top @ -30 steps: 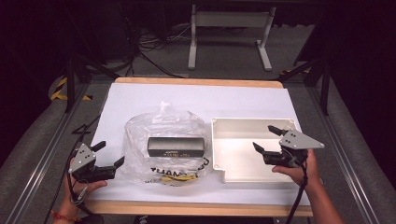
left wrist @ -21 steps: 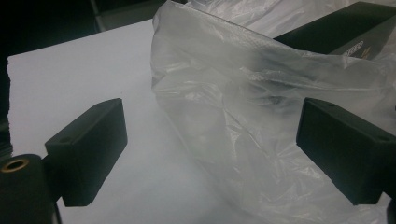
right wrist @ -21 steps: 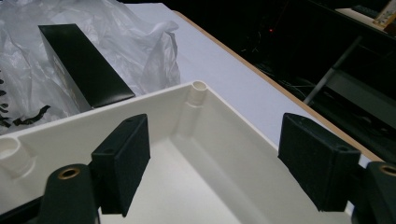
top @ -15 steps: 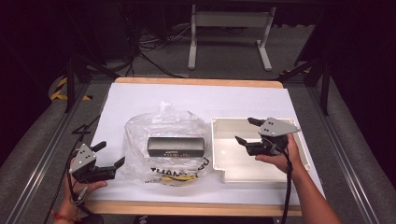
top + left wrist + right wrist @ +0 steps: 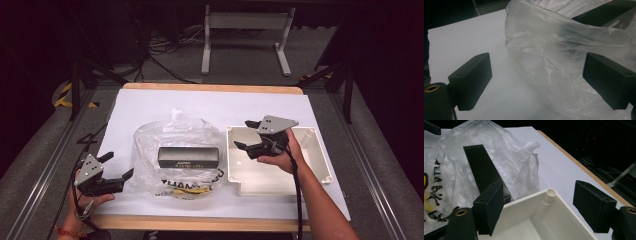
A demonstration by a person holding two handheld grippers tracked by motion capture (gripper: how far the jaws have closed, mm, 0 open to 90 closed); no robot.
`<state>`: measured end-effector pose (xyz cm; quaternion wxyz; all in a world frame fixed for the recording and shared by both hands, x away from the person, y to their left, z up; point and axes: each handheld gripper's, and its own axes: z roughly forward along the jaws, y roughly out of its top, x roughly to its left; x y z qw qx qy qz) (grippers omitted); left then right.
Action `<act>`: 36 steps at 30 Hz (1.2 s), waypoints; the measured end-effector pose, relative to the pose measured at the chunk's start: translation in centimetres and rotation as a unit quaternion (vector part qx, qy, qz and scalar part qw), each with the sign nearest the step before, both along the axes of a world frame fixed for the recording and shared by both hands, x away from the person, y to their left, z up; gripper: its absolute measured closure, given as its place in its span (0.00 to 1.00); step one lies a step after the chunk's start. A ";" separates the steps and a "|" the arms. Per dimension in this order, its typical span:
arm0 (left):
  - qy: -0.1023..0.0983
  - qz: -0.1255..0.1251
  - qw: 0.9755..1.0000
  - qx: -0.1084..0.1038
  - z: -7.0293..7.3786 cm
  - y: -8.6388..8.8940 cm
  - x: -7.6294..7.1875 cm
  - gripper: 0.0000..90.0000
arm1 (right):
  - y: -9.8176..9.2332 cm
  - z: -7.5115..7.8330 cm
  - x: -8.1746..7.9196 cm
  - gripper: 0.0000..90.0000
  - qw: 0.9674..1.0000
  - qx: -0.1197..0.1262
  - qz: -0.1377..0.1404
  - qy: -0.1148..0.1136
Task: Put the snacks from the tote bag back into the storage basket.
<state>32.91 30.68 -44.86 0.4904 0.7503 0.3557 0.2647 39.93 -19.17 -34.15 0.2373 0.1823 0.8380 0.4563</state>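
A long black box (image 5: 188, 156) lies on a crumpled clear plastic bag (image 5: 175, 150) at the middle of the white table cover. To its right stands an empty white tray (image 5: 305, 170). My right gripper (image 5: 245, 135) hovers open over the tray's left part, pointing toward the bag; its view shows the tray's corner (image 5: 550, 193), the bag (image 5: 509, 155) and the black box (image 5: 482, 170). My left gripper (image 5: 120, 167) rests open near the table's front left, just left of the bag; the bag's edge (image 5: 564, 65) lies between its jaws.
The wooden table edge (image 5: 200, 222) runs along the front. Bare white cover (image 5: 210, 105) stretches behind the bag and tray. Metal frame legs (image 5: 245, 35) and cables lie on the floor beyond the table.
My right gripper has moved left and forward, from the tray's right edge to above its left part. The left gripper has stayed put.
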 end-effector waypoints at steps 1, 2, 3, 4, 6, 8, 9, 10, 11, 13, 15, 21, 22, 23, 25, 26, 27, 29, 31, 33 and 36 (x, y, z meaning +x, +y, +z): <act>0.000 0.000 1.000 0.001 0.0 0.0 0.0 0.11 | 0.3 -0.1 0.2 0.28 1.000 0.002 0.005 0.003; 0.000 0.000 1.000 0.001 0.0 0.0 0.0 0.11 | 0.3 -0.1 0.2 0.28 1.000 0.002 0.005 0.003; 0.000 0.000 1.000 0.001 0.0 0.0 0.0 0.11 | 0.8 -0.2 0.5 0.28 1.000 0.006 0.015 0.011; 0.001 0.000 1.000 0.000 0.0 0.0 0.0 0.11 | 1.3 -0.3 0.7 0.29 1.000 0.003 0.022 0.013; 0.001 0.000 1.000 0.001 -0.1 0.0 0.0 0.11 | 1.9 -0.4 1.0 0.30 0.999 -0.003 0.038 0.023; 0.001 0.000 1.000 0.002 -0.1 0.0 0.0 0.11 | 2.5 -0.5 1.2 0.30 0.999 -0.015 0.045 0.024; 0.002 -0.001 1.000 0.002 -0.1 -0.1 0.0 0.11 | 2.8 -0.6 1.3 0.30 0.998 -0.017 0.053 0.030; 0.002 0.000 1.000 0.003 -0.1 -0.1 0.0 0.11 | 3.1 -0.6 1.4 0.30 0.998 -0.023 0.058 0.032; 0.003 -0.001 1.000 0.003 -0.1 -0.1 0.0 0.11 | 3.3 -0.6 1.4 0.30 0.997 -0.026 0.061 0.033; 0.003 -0.001 1.000 0.004 -0.1 -0.1 0.0 0.11 | 3.9 -0.6 1.6 0.31 0.996 -0.033 0.073 0.037; 0.004 -0.001 1.000 0.005 -0.1 -0.1 0.0 0.11 | 4.1 -0.6 1.7 0.31 0.996 -0.036 0.075 0.039; 0.006 -0.001 1.000 0.007 -0.2 -0.1 0.0 0.11 | 5.8 -0.9 2.2 0.35 0.989 -0.074 0.110 0.060; 0.006 -0.001 1.000 0.007 -0.2 -0.1 0.0 0.11 | 6.1 -1.1 2.3 0.35 0.988 -0.080 0.114 0.065; 0.007 -0.002 1.000 0.009 -0.2 -0.1 0.1 0.11 | 6.3 -1.2 2.4 0.36 0.987 -0.085 0.119 0.068; 0.008 -0.002 1.000 0.009 -0.3 -0.1 0.1 0.11 | 7.0 -1.4 2.6 0.36 0.983 -0.104 0.133 0.078; 0.008 -0.002 1.000 0.009 -0.3 -0.1 0.1 0.11 | 7.3 -1.5 2.6 0.36 0.980 -0.112 0.140 0.082; 0.008 -0.002 1.000 0.010 -0.3 -0.1 0.1 0.11 | 7.5 -1.6 2.7 0.37 0.978 -0.120 0.147 0.085; 0.008 -0.002 1.000 0.011 -0.3 -0.1 0.1 0.11 | 7.8 -1.6 2.8 0.37 0.976 -0.130 0.150 0.089; 0.007 0.001 1.000 0.013 -0.3 -0.1 0.1 0.11 | 8.6 -1.8 3.1 0.38 0.970 -0.156 0.156 0.098; 0.006 0.001 1.000 0.013 -0.3 -0.1 0.1 0.11 | 9.0 -2.0 3.1 0.38 0.967 -0.172 0.158 0.098; 0.007 0.002 1.000 0.014 -0.3 -0.1 0.1 0.11 | 9.6 -2.1 3.3 0.39 0.963 -0.184 0.166 0.106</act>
